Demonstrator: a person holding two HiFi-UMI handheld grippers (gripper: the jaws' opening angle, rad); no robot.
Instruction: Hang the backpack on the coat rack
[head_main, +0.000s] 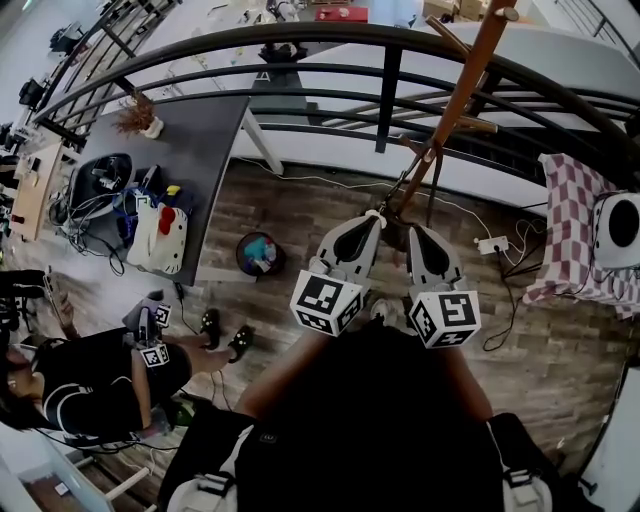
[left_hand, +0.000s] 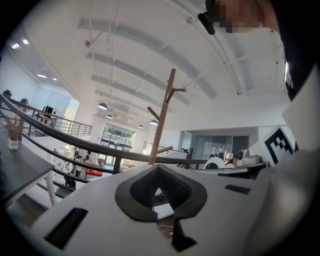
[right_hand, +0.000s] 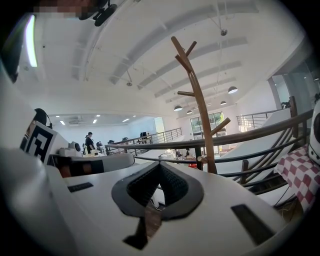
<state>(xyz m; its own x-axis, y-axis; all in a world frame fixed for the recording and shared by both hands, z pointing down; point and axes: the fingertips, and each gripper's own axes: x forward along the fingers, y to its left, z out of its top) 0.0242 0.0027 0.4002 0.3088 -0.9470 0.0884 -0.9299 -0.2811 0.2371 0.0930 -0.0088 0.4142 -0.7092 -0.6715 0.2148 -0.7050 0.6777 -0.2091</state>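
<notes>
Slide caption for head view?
Left gripper and right gripper, both shut and empty, point toward the coat rack by the railing.

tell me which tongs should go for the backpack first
Left, probably. The white backpack lies on the grey table off to the person's left, on the side of the left tongs. The right tongs would have to cross over. Both are shut and empty.

Right of the brown coat rack (head_main: 455, 102) hung a red-and-white checked cloth (head_main: 570, 230), behind it a black railing (head_main: 388, 100).
</notes>
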